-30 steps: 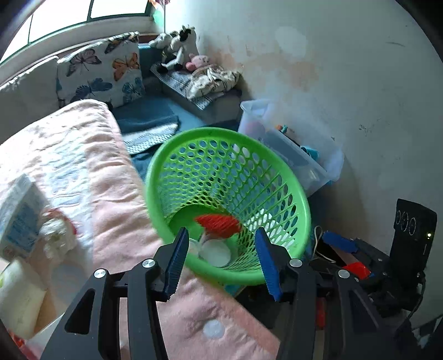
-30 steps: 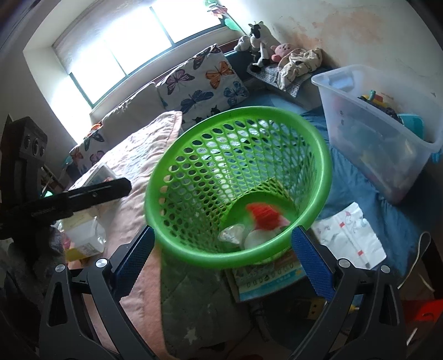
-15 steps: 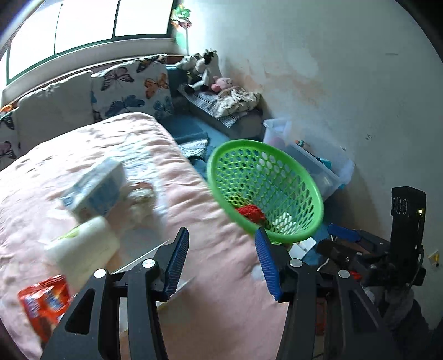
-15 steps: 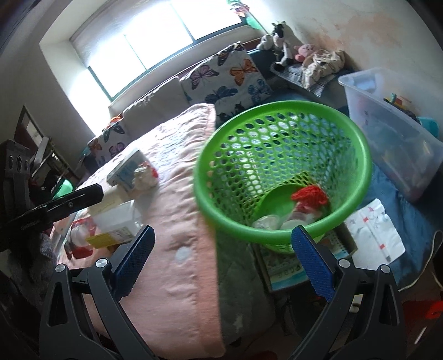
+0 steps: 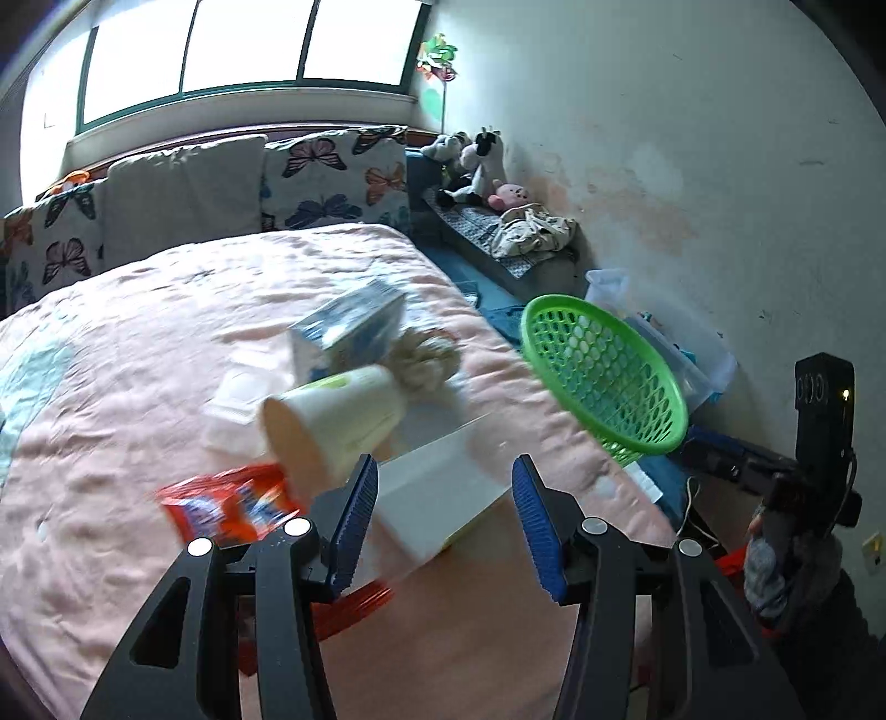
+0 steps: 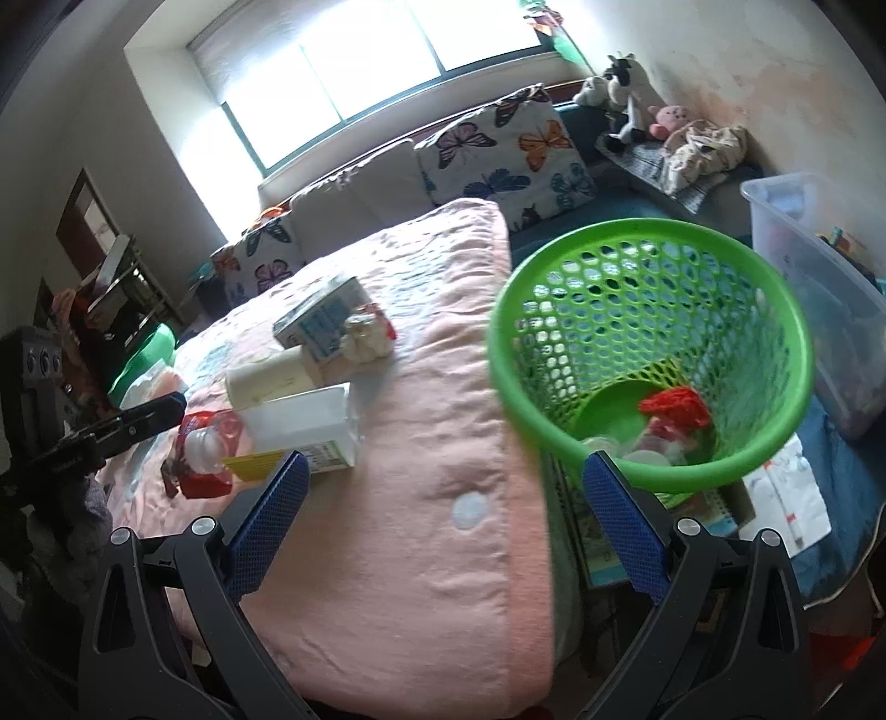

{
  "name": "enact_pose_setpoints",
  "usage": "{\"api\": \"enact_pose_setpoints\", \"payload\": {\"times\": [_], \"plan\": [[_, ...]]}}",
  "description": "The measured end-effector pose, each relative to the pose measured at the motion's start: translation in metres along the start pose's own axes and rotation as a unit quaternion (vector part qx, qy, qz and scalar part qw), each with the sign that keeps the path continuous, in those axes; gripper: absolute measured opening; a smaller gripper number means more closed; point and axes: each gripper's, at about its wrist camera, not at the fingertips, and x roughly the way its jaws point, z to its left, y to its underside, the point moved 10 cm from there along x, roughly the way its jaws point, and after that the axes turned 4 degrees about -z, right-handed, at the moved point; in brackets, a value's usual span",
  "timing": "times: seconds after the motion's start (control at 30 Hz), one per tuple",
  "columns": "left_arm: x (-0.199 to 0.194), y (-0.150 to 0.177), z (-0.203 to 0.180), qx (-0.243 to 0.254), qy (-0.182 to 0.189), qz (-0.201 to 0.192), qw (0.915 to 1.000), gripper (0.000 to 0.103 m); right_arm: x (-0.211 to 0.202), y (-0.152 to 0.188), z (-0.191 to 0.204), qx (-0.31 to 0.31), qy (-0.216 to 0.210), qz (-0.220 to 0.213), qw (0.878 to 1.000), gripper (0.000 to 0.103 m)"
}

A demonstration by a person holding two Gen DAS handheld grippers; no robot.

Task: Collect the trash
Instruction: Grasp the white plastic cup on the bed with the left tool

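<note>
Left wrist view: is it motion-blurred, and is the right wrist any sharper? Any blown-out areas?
Left wrist view: the white cup, red wrapper and white carton on the bed are smeared, while the left tool stays crisp. Right wrist view: mostly sharper, only the green basket rim is soft. The window is overexposed in both.

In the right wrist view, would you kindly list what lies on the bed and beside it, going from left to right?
Red packet → white carton → blue box → green basket → clear storage bin.
</note>
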Motion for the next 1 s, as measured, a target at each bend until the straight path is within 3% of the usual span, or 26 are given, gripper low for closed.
{"api": "enact_pose_setpoints", "payload": {"times": [0.47,1.0], "plan": [[0.011,0.029,0.042,0.023,0.012,0.032,0.9991,0.049,0.021,0.007,0.031,-0.022,-0.008,0.026,0.999,0.098],[0.02,0.036,0.037,0.069,0.103,0.043,0.9913,0.049,0.039,0.007,0.044,-0.022,-0.009,0.044,0.999,0.098]]}}
